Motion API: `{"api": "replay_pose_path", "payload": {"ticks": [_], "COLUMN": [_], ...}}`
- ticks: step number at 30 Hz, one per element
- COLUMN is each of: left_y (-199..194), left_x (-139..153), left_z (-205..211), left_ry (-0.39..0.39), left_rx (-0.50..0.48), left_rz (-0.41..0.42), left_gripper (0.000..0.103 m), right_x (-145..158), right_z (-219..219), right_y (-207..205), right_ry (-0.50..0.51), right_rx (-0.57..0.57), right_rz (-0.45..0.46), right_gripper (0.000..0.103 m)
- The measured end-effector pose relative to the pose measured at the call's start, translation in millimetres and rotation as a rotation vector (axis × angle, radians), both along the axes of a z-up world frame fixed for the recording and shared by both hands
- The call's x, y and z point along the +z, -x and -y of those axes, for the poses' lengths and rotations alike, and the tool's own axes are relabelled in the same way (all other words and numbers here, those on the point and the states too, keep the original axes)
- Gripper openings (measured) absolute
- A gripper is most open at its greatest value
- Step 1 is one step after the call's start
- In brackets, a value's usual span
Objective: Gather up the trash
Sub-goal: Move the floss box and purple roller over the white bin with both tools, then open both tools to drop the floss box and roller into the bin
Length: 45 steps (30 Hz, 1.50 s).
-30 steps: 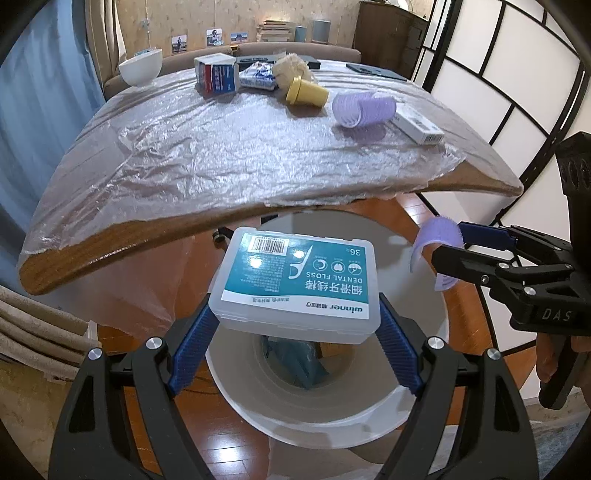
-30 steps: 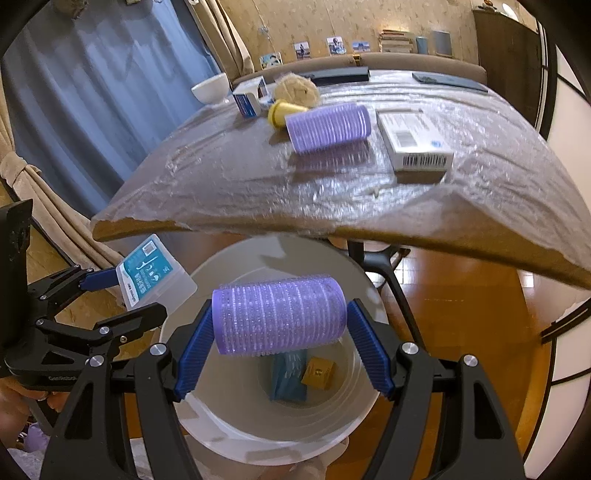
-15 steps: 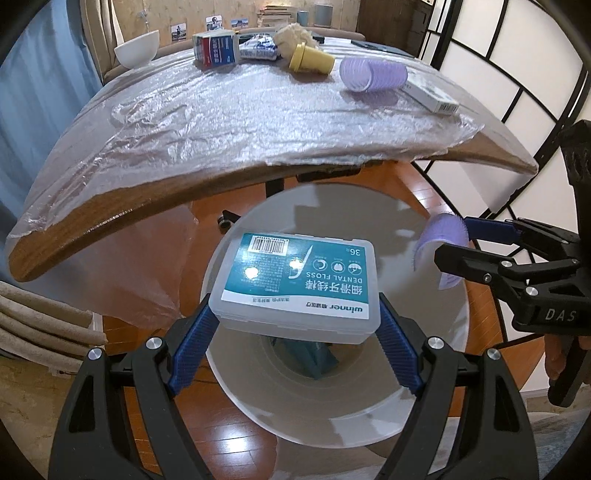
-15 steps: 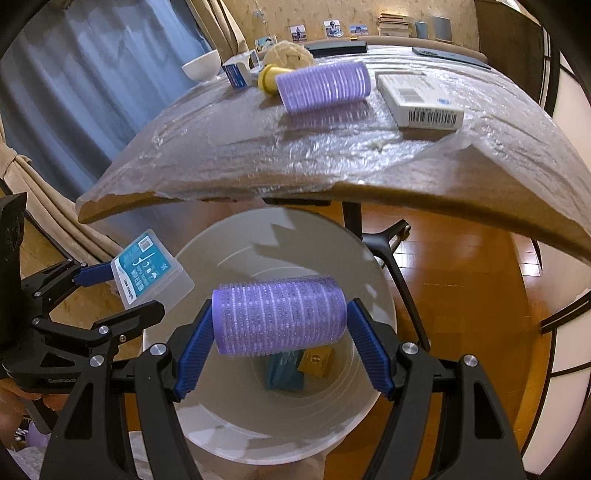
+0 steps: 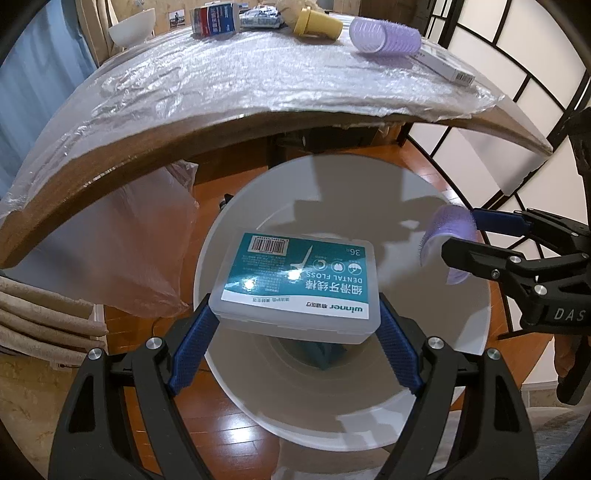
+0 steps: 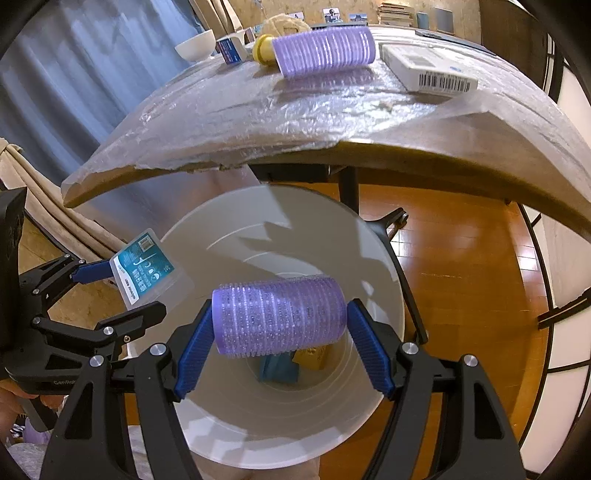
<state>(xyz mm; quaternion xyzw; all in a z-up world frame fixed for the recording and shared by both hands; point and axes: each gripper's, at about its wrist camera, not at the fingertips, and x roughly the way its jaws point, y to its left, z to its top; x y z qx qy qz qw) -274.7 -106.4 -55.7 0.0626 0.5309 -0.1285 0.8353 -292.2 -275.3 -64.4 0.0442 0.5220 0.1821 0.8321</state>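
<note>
1. The left gripper (image 5: 295, 325) is closed on a dental floss box (image 5: 295, 288), held over the white bin (image 5: 461, 369) below the bench's near edge.
2. The right gripper (image 6: 280, 343) clamps a purple hair roller (image 6: 280, 317) over the same bin.
3. The bin bottom already holds a few items.
4. Left on the bench (image 5: 221, 85): another roller (image 5: 384, 37), a white carton (image 6: 428, 70), a yellow cup (image 5: 317, 22), a small box (image 5: 214, 18) and a bowl (image 5: 133, 26).
</note>
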Motion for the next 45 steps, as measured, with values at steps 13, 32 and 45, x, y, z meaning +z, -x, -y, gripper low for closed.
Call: {"api": "replay_pose_path", "payload": {"ticks": [13, 32, 45], "left_y": [-6, -18, -17], "left_x": [-16, -31, -30], "left_z": [6, 15, 18], "left_ry": [-0.022, -0.063, -0.073], "left_rx": [-0.025, -0.071, -0.088], "left_rz": [-0.022, -0.043, -0.042], "left_gripper": [0.084, 0.084, 0.084], "right_x": [-16, -30, -33], "right_z": [-2, -2, -6], "right_y": [-5, -11, -10], "right_ry": [0.025, 0.052, 0.069], "right_rx": [-0.005, -0.011, 0.0], "right_rz": [-0.024, -0.046, -0.038], "right_gripper": [0.07, 0.07, 0.07]}}
